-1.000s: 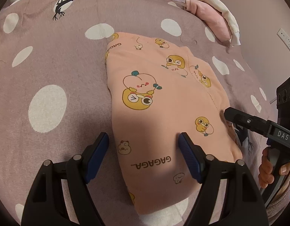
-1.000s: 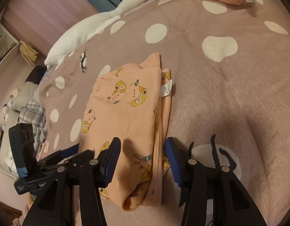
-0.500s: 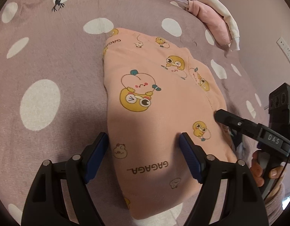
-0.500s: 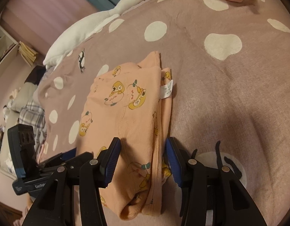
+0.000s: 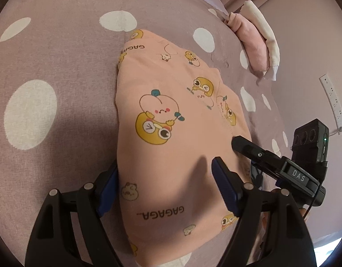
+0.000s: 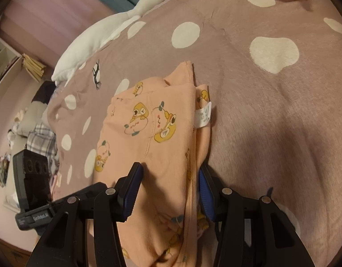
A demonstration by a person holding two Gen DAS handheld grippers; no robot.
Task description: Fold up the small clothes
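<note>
A folded peach garment (image 5: 171, 120) printed with yellow cartoon ducks lies on the mauve dotted bedspread (image 5: 59, 51). My left gripper (image 5: 166, 185) is open and straddles its near left part. One pad sits at the garment's left edge and the other rests above the cloth. My right gripper (image 6: 169, 189) is open over the garment (image 6: 148, 133) at its right edge, where stacked layers and a white label (image 6: 203, 115) show. The edge hides part of the right pad. In the left wrist view, the right gripper's upper finger (image 5: 248, 150) lies on the cloth.
A pink and white folded pile (image 5: 253, 42) lies at the far side of the bed. A white goose plush (image 6: 108, 33) stretches along the back. A wall socket strip (image 5: 333, 102) is at the right. Plaid cloth (image 6: 41, 138) and clutter lie beyond the bed's left edge.
In the left wrist view the picture has rolled and the garment sits closer, its left edge now reaching the left pad. The right wrist view has barely changed.
</note>
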